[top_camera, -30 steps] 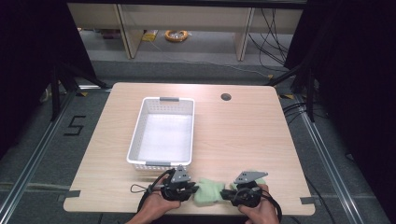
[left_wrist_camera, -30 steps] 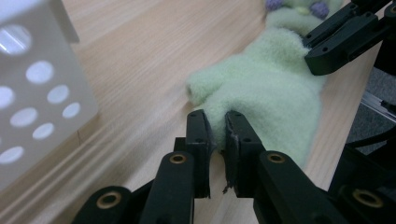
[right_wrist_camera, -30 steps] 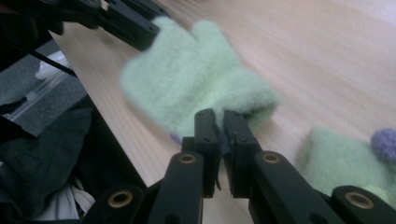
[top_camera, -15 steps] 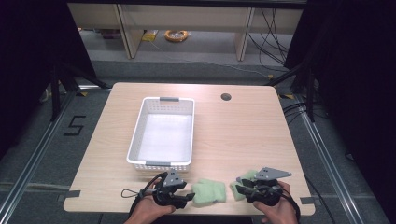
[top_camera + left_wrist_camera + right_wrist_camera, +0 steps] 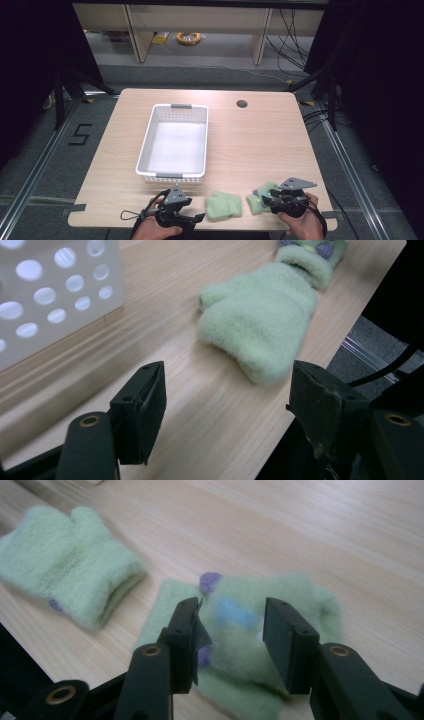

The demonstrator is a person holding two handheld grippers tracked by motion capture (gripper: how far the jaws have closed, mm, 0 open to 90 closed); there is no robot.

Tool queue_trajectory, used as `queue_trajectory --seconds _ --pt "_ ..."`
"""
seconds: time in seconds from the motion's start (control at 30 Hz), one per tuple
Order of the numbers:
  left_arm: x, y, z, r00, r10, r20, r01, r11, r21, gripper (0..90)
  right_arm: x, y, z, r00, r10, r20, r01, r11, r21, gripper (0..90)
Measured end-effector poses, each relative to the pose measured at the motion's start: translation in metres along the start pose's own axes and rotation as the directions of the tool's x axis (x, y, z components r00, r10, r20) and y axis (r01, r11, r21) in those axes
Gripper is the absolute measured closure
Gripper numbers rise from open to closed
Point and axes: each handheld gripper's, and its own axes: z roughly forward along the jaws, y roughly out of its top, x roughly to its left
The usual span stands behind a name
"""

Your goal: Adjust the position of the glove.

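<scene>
Two fuzzy light-green mittens lie near the table's front edge. The plain mitten [image 5: 223, 206] [image 5: 260, 330] [image 5: 70, 560] rests flat between the grippers. My left gripper [image 5: 197, 218] [image 5: 225, 405] stands open just left of it, nothing between its jaws. The second mitten [image 5: 259, 199] [image 5: 235, 620], with purple and blue patches, is bunched up to the right; its cuff end [image 5: 310, 250] shows far off in the left gripper view. My right gripper [image 5: 265, 201] [image 5: 232, 635] is shut on a raised fold of this mitten, the fleece filling the gap between the jaws.
A white perforated basket [image 5: 145, 150] [image 5: 50, 300] stands empty at the table's middle left, just behind the left gripper. A dark cable hole [image 5: 242, 104] sits at the back right. The table's front edge runs right under both hands.
The right gripper has pulled the patched mitten rightward, away from the plain one, so the two now lie apart. The left gripper let go and backed off to the left.
</scene>
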Motion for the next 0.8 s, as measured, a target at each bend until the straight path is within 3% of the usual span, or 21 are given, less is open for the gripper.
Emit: queue_trajectory --seconds 0.03,0.1,0.17,0.2,0.23,0.33,0.37,0.4,0.47,0.5,0.53,0.57,0.6,0.63,0.77,0.8 --pt "0.002 -0.001 0.000 0.9999 0.006 -0.015 -0.005 0.9994 0.033 30.7 0.000 -0.001 0.003 0.9999 -0.012 -0.003 0.012 1.000 -0.008 58.0" --pt "0.000 -0.002 0.002 0.9999 -0.015 -0.006 0.015 0.9997 0.017 30.6 0.002 0.000 0.008 0.9996 -0.026 -0.008 0.026 0.999 0.019 57.1" --pt "0.001 -0.002 0.001 0.9998 0.020 -0.005 -0.020 0.9991 0.038 30.2 0.004 -0.001 0.015 0.9990 -0.045 0.000 0.045 0.999 0.023 57.1" --pt "-0.001 -0.004 0.002 1.0000 -0.001 -0.005 0.002 0.9994 0.035 30.2 0.004 -0.002 0.018 0.9987 -0.050 0.007 0.049 0.998 0.029 57.5" --pt "0.000 -0.004 0.002 0.9999 0.017 -0.001 -0.017 0.9990 0.041 30.0 0.004 -0.001 0.019 0.9994 -0.033 0.008 0.033 0.999 0.035 57.6" --pt "-0.001 -0.004 0.003 1.0000 0.001 0.005 -0.001 0.9993 0.037 29.7 0.002 0.000 0.019 0.9996 -0.027 -0.009 0.027 0.998 0.058 58.5" --pt "-0.001 -0.005 0.003 1.0000 -0.002 0.006 0.002 0.9993 0.037 29.6 -0.001 -0.001 0.021 0.9988 -0.046 -0.012 0.047 0.998 0.035 59.6" --pt "0.001 -0.005 0.002 1.0000 0.009 -0.002 -0.009 0.9986 0.052 29.5 0.000 -0.001 0.019 0.9994 -0.031 -0.017 0.032 0.998 0.055 60.7" --pt "-0.001 -0.006 0.003 0.9997 -0.025 0.000 0.025 0.9992 0.033 29.5 -0.001 -0.002 0.020 0.9996 -0.026 -0.011 0.027 0.998 0.049 65.5" --pt "-0.001 -0.007 0.004 0.9997 -0.023 0.000 0.023 0.9992 0.033 29.5 -0.002 -0.002 0.021 0.9979 -0.064 -0.006 0.064 0.997 0.047 67.6" --pt "-0.001 -0.007 0.004 0.9997 -0.026 -0.001 0.026 0.9993 0.028 29.5 -0.001 -0.002 0.021 0.9984 -0.057 -0.005 0.057 0.997 0.047 69.3" --pt "-0.001 -0.007 0.004 0.9997 -0.026 -0.001 0.026 0.9993 0.028 29.5 -0.001 -0.002 0.021 0.9984 -0.057 -0.005 0.057 0.997 0.047 69.3" --pt "0.002 -0.007 0.002 1.0000 0.005 0.002 -0.005 0.9986 0.054 29.5 0.001 -0.001 0.020 0.9983 -0.058 0.006 0.057 0.996 0.068 75.0" --pt "0.002 -0.007 0.002 1.0000 0.001 0.002 -0.001 0.9988 0.049 29.5 0.000 -0.001 0.020 0.9960 -0.089 0.010 0.088 0.993 0.078 76.8" --pt "0.002 -0.006 0.001 1.0000 -0.002 -0.006 0.002 0.9990 0.045 29.5 0.002 0.001 0.018 0.9953 -0.096 0.008 0.095 0.992 0.088 80.9" --pt "0.000 -0.007 0.003 0.9993 -0.038 0.002 0.038 0.9989 0.029 29.5 -0.001 0.000 0.016 0.9963 -0.085 -0.010 0.085 0.995 0.044 81.7"
